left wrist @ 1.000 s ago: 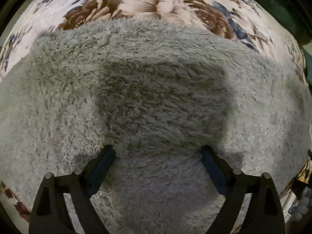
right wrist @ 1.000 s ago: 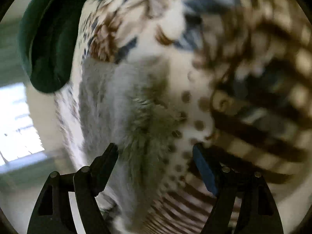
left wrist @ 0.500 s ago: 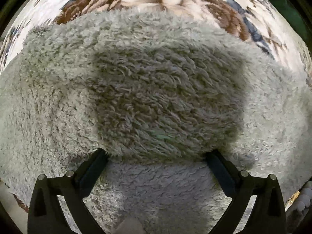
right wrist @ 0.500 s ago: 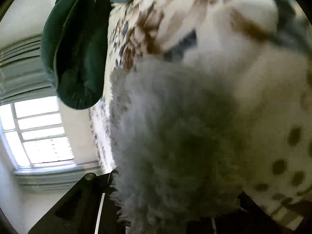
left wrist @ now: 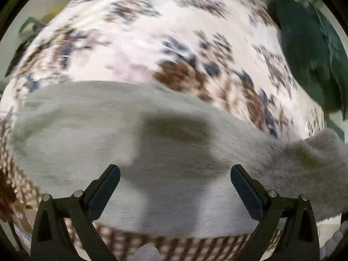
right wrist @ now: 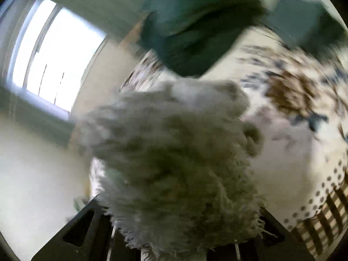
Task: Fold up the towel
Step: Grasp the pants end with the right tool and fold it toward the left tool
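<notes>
In the left wrist view, the shaggy grey-beige terry towel (left wrist: 121,130) is seen spread flat ahead of and beneath the left tongs (left wrist: 175,184), whose two black fingers stand wide apart with nothing between them; the tongs' shadow is cast on the pile. The towel lies on a white bedspread printed with brown and blue flowers (left wrist: 152,47), and a brown checked border of that cloth shows below the fingers. To the right of the left tongs, one end of the towel is lifted off the bed and runs out of frame. A dark green cushion (left wrist: 308,61) is seen far ahead to the right.

Only the right wrist view shows where that lifted end goes: a thick bunch of the towel (right wrist: 174,156) is clamped in the right tongs (right wrist: 180,235), whose black fingers are closed on it and largely buried by the pile. A bright window (right wrist: 54,65) to the upper left, pale wall, the cushion (right wrist: 195,32) above and the bedspread (right wrist: 293,108) to the right are also shown there, all blurred.

Compared with half a second earlier, the left tongs have been drawn back and raised, so that the towel's far edge and much more bedspread are now visible; the right tongs have stayed clamped and swung upward.

No brand, label or legible writing is visible.
</notes>
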Tool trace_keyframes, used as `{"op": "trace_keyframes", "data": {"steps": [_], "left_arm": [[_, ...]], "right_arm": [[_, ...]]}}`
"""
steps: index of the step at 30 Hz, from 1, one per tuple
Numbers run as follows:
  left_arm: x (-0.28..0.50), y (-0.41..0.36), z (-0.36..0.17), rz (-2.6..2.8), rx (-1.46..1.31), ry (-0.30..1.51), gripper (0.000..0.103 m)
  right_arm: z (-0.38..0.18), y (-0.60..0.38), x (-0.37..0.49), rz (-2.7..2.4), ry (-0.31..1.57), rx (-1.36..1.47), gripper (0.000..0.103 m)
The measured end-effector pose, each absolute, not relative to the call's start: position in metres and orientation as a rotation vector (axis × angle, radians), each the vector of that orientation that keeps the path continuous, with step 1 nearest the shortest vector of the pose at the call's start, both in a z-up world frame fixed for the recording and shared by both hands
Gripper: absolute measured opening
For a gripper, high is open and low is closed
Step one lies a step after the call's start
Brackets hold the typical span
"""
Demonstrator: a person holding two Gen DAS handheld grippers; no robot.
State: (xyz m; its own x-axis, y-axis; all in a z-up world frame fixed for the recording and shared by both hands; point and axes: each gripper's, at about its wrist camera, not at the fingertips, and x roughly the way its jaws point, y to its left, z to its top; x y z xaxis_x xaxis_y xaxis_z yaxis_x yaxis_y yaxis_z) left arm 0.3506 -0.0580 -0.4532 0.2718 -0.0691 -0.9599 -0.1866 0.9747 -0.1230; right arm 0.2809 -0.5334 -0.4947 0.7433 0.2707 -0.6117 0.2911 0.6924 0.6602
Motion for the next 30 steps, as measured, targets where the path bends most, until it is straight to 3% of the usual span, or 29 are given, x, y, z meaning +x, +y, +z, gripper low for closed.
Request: {"op": "trace_keyframes", "data": {"steps": [4, 11, 13, 15, 16, 17, 23, 30], "left_arm": [[0.333, 0.017, -0.433, 0.170, -0.293, 1.257, 0.103], [0.285, 0.122, -0.445, 0.345, -0.338, 1.269, 0.103], [0.274, 0.143, -0.455, 0.380, -0.367, 1.288, 0.103], [0.262, 0.162, -0.460, 0.411, -0.397, 1.298, 0.103], [0.256, 0.169, -0.461, 0.425, -0.411, 1.300, 0.103], [0.251, 0.175, -0.462, 0.436, -0.426, 1.301, 0.103], [0.238, 0.192, -0.468, 0.452, -0.514, 1.290, 0.103], [0.253, 0.176, -0.462, 0.451, -0.423, 1.237, 0.103]], "right_arm": [[-0.491, -0.411, 0.304, 0.064, 0.896, 0.567, 0.016], [-0.593, -0.202, 0.311, 0.113, 1.160, 0.146, 0.017], [-0.622, -0.167, 0.304, 0.106, 1.257, 0.054, 0.024], [-0.633, -0.138, 0.301, 0.177, 1.370, 0.032, 0.044], [-0.628, -0.126, 0.300, 0.255, 1.384, 0.055, 0.061], [-0.619, -0.119, 0.295, 0.331, 1.386, 0.073, 0.070], [-0.564, -0.142, 0.296, 0.503, 1.360, 0.258, 0.076], [-0.614, -0.193, 0.359, 0.180, 1.490, 0.464, 0.076]]}}
